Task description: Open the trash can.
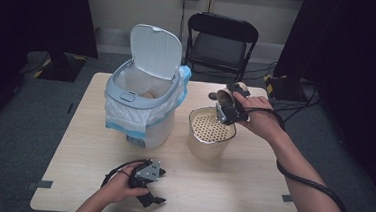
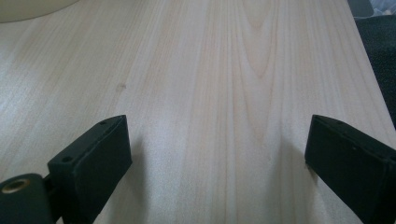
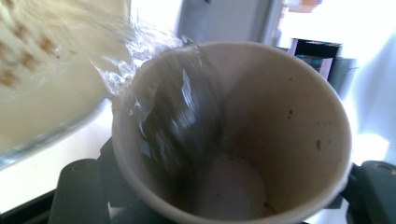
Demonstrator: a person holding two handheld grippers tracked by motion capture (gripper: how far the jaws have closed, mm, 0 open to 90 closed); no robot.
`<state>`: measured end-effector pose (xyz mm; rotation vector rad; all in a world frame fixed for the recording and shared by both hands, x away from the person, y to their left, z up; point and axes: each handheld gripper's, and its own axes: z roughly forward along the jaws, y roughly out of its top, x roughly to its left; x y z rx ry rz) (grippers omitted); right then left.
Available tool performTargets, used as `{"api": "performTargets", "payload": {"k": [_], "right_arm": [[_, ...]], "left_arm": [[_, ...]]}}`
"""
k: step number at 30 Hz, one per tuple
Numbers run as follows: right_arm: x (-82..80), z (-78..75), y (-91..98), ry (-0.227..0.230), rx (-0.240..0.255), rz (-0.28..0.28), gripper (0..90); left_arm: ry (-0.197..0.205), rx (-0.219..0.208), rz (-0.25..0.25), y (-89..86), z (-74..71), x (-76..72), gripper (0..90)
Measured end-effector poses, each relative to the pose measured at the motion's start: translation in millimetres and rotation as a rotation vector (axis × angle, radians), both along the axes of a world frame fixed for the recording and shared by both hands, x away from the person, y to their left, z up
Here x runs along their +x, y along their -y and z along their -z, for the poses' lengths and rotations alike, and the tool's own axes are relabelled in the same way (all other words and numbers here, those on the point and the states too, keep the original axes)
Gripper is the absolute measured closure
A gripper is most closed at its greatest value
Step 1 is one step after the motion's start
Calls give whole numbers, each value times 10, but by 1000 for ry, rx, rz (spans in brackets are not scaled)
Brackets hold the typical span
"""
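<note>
right gripper [image 1: 227, 107] pinching paper cup [image 3: 233, 135] tipped over strainer pot [image 1: 211, 132] | liquid pouring, cup nearly drained | left gripper [image 1: 146, 183] spread, idle on table [image 1: 250, 190]

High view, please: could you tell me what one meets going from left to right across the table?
Left tool resting near the front edge → white bin with its lid up → cream strainer pot → paper cup tipped over the pot in the right tool.
</note>
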<state>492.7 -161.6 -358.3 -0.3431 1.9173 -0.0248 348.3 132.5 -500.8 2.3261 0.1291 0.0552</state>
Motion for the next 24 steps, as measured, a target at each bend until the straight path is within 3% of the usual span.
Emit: {"api": "performTargets", "payload": {"k": [1, 4, 6, 9, 12, 15, 16, 17, 18, 19, 20, 22, 24], "right_arm": [[-5, 10, 0, 4, 3, 7, 279], [-13, 7, -9, 120, -90, -18, 279], [-41, 29, -16, 222, -188, -34, 279], [-87, 17, -35, 339, -287, -71, 279], [-94, -22, -37, 326, -267, -63, 277], [-60, -105, -2, 170, -64, -4, 274], [-35, -147, 28, 76, 48, 36, 274], [-17, -171, 48, 34, 101, 48, 273], [15, -191, 78, -37, 185, 77, 271], [36, -209, 94, -84, 221, 94, 270], [60, -222, 127, -144, 304, 107, 268], [100, -246, 167, -226, 403, 135, 268], [123, -261, 207, -282, 508, 150, 268]], "left_arm": [[12, 13, 14, -7, -7, 12, 64], [0, -1, -1, 1, 1, -1, 64], [-1, -4, -1, 0, 2, -1, 64], [4, 4, 6, -3, -2, 4, 64], [0, 1, 1, -1, -1, 0, 64], [-5, -5, -3, 2, 3, -4, 64], [4, 5, 6, -4, -2, 5, 64], [10, 13, 13, -7, -7, 11, 64], [8, 10, 11, -6, -5, 9, 64], [-1, 0, 1, -1, -1, 0, 64], [9, 10, 10, -5, -4, 9, 64], [-2, -2, -1, 0, 1, -1, 64], [10, 13, 14, -7, -7, 12, 64]]}}
